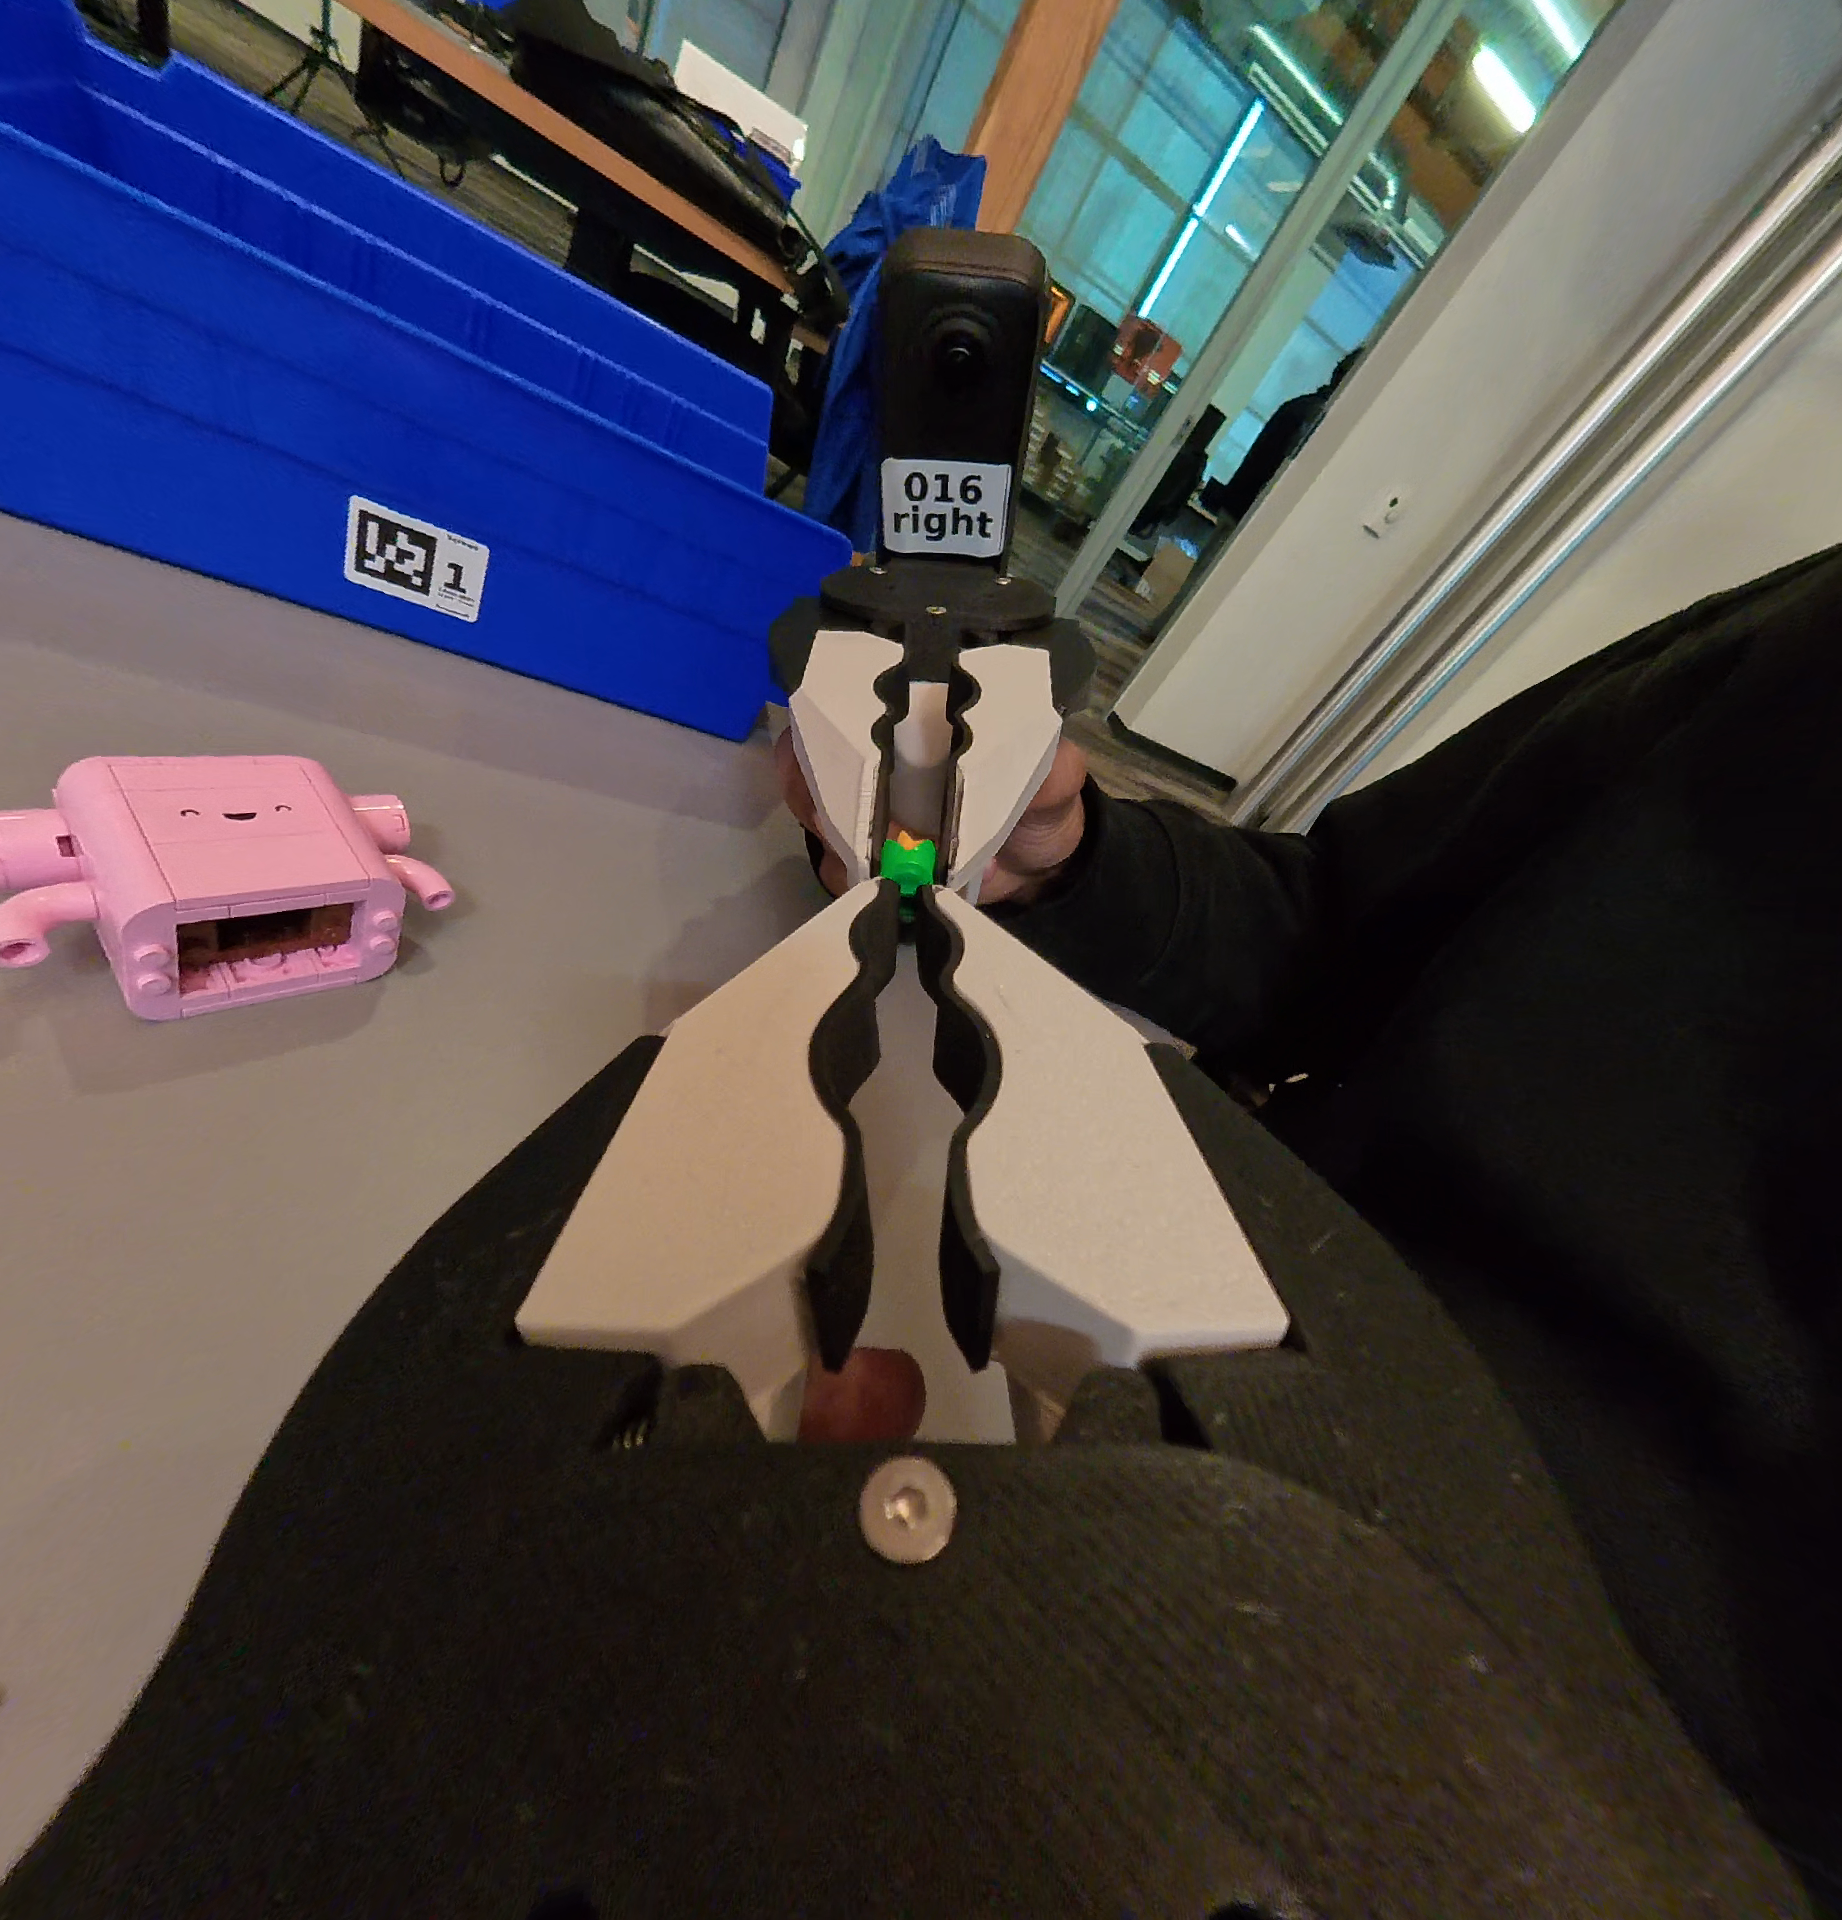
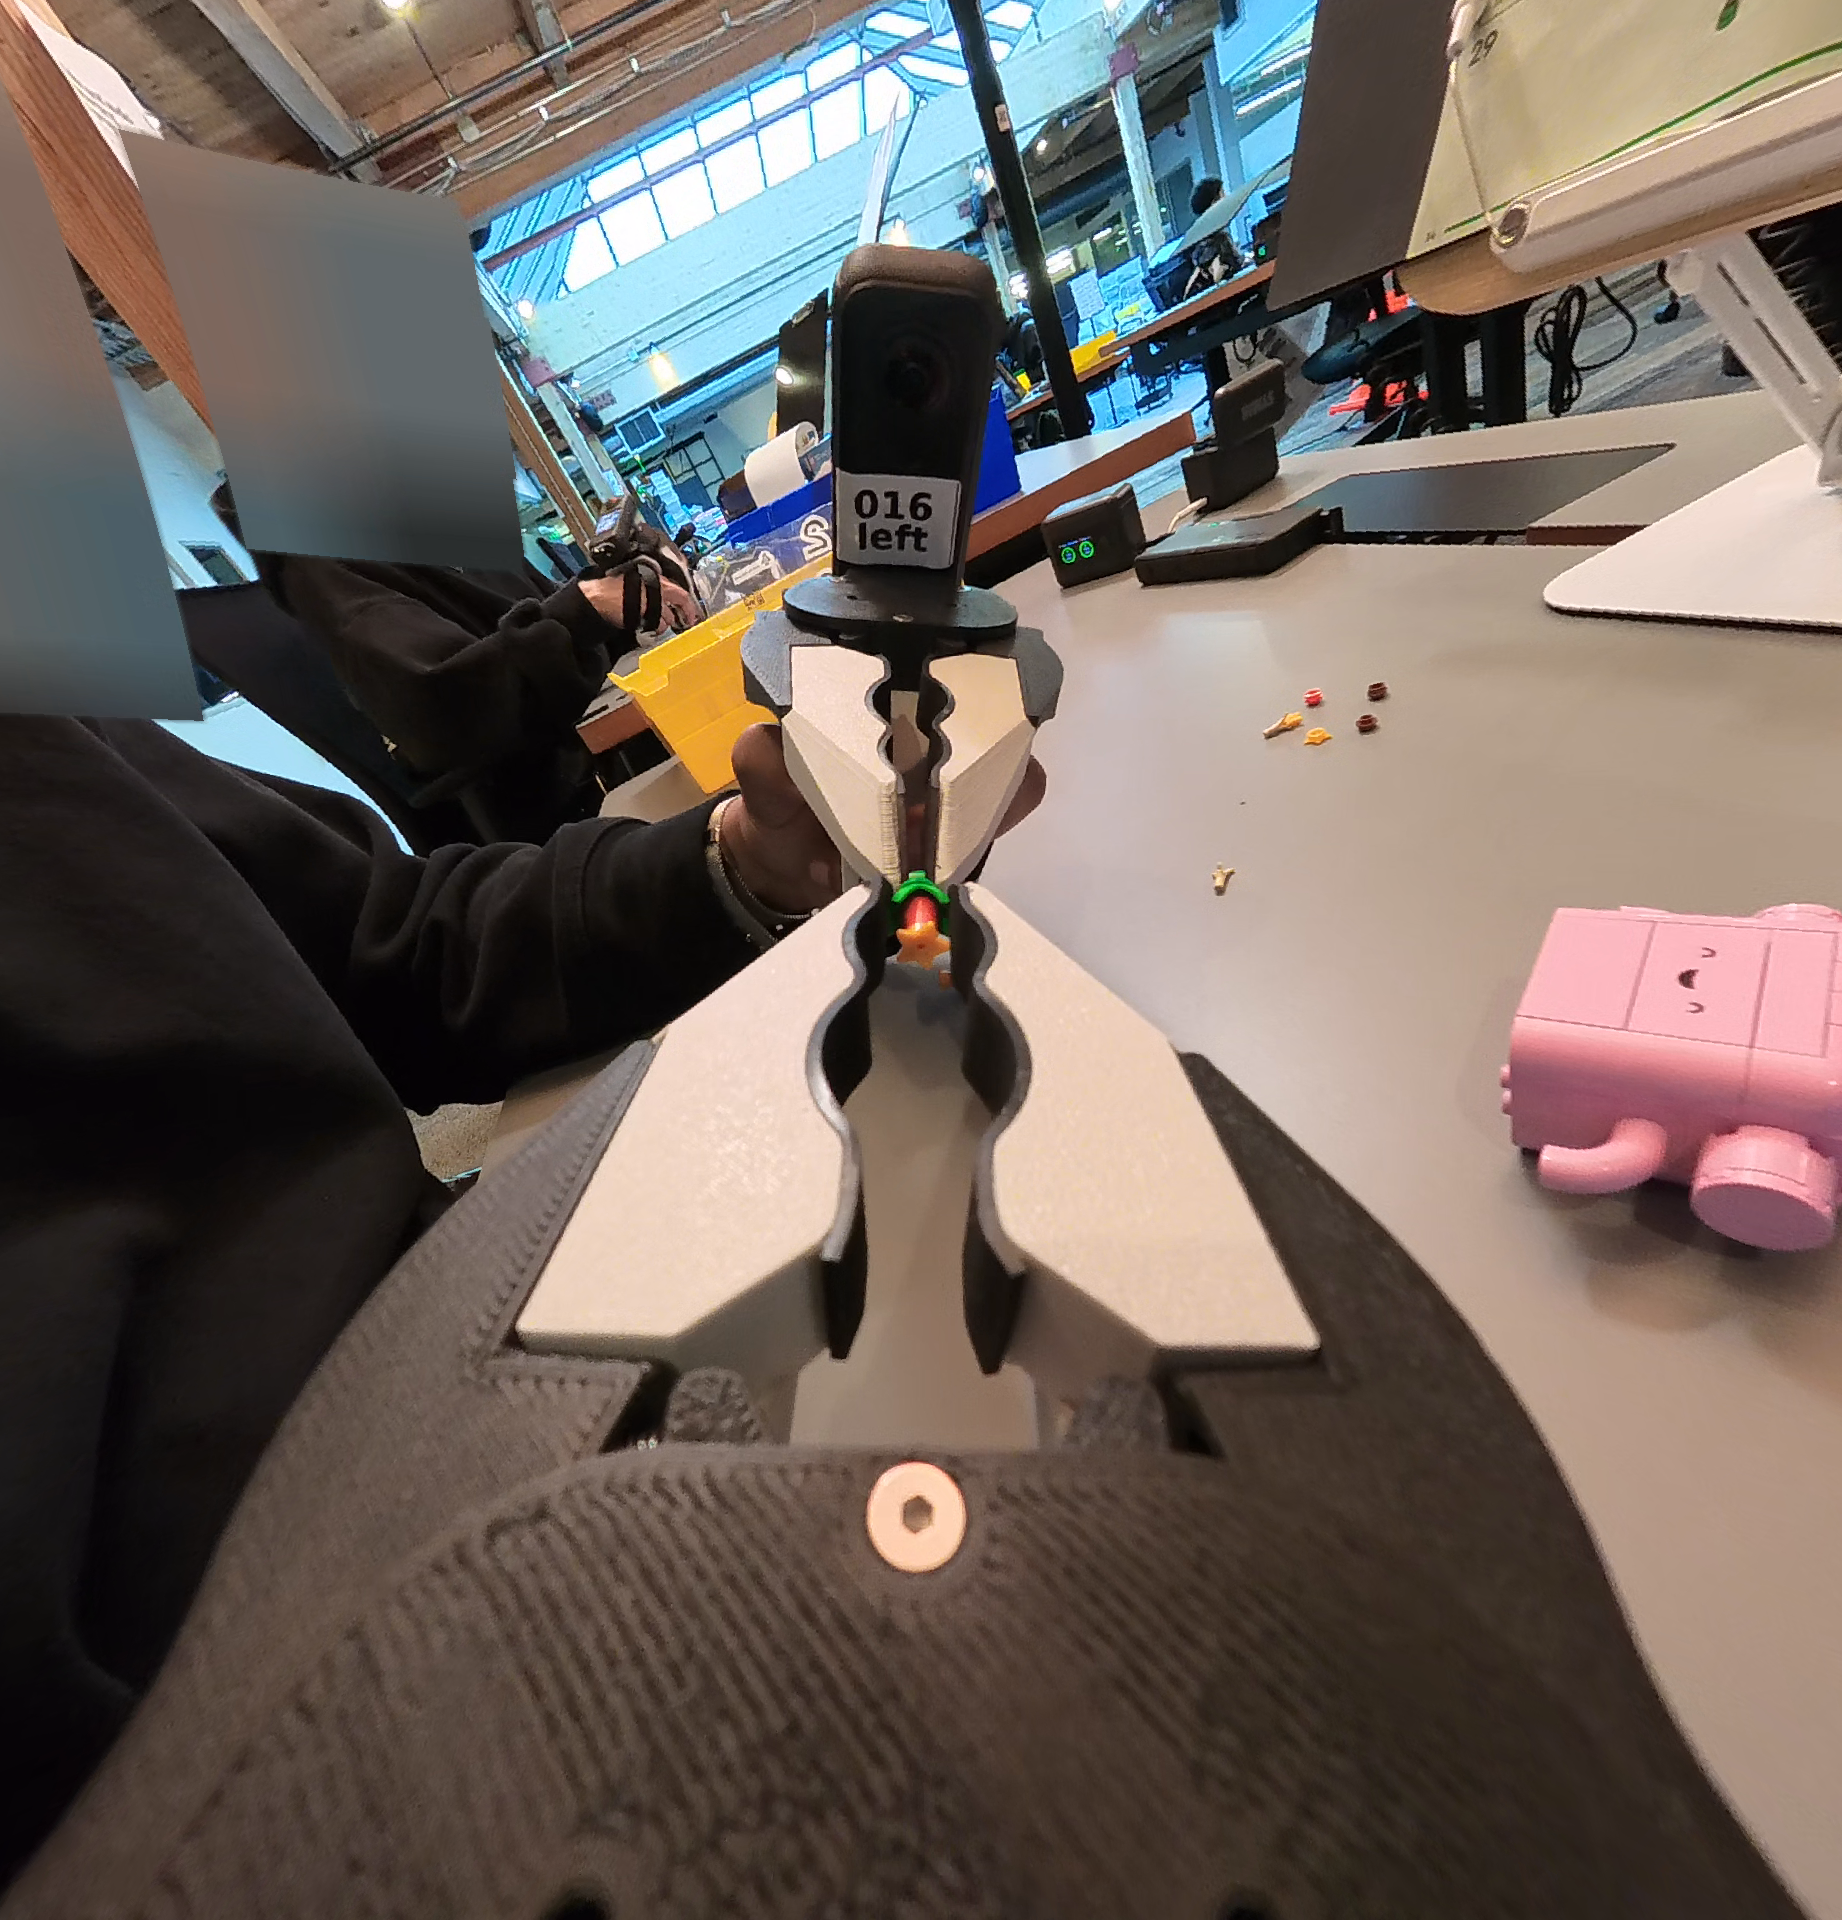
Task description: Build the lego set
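I have both grippers tip to tip above the grey table (image 2: 1312,935): left gripper (image 1: 904,902) and right gripper (image 2: 919,940) each pinch one small flower piece (image 2: 915,925), green cup, red middle, orange star.
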Demonstrator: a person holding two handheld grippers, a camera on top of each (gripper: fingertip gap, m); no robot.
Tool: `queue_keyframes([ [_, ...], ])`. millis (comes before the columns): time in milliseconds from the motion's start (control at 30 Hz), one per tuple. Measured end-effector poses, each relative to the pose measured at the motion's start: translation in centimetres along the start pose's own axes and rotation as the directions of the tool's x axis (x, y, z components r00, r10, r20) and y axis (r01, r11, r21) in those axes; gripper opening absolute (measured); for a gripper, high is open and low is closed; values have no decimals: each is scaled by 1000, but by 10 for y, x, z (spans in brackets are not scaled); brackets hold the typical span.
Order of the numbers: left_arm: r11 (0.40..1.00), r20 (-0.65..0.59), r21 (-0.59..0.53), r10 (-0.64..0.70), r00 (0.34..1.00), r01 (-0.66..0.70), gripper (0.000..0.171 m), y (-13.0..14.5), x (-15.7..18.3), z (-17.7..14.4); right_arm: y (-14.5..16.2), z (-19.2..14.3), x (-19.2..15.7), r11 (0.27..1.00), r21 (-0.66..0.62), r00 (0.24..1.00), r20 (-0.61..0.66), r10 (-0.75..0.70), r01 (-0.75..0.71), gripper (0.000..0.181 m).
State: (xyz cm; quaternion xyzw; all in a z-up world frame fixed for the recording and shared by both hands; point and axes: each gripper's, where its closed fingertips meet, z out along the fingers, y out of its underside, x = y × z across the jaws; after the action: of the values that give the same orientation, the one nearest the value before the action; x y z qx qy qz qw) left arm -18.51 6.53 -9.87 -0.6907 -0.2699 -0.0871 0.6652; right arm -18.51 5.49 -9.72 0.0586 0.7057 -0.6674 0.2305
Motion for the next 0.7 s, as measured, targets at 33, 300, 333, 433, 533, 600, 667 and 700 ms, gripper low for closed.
queue_keyframes([
  [33, 1000, 3, 0, 1, 1000, -1, 0, 0, 0, 0, 0, 0, 0, 1000, 0, 1000, -1, -1, 1, 10],
  [300, 999, 3, -38, 2, 1000, -2, 0, 6, -1, 0, 6, 6, 0, 999, -37, 1000, 1, -1, 1, 9],
  [333, 999, 2, -37, 4, 1000, -4, 0, 6, -1, 0, 6, 7, 0, 999, -34, 1000, 3, 1, -1, 9],
  [433, 1000, 14, -27, 10, 1000, -10, 0, 4, -4, -2, 5, 11, 3, 1000, -20, 1000, -25, -12, 11, 10],
  [533, 1000, -1, 13, -2, 1000, 2, 0, -1, -4, -4, -6, 8, 5, 998, 55, 999, -44, -30, 32, 26],
  [600, 1000, -5, 29, -10, 1000, 10, 0, -3, -4, -5, -13, 2, 6, 995, 95, 998, -46, -35, 39, 38],
  [667, 999, -9, 42, -12, 1000, 13, 0, -5, -4, -6, -18, -4, 7, 992, 116, 997, -64, -51, 58, 41],
  [700, 999, -9, 50, -11, 1000, 11, 0, -6, -4, -7, -18, -5, 8, 991, 118, 996, -68, -61, 69, 42],
])
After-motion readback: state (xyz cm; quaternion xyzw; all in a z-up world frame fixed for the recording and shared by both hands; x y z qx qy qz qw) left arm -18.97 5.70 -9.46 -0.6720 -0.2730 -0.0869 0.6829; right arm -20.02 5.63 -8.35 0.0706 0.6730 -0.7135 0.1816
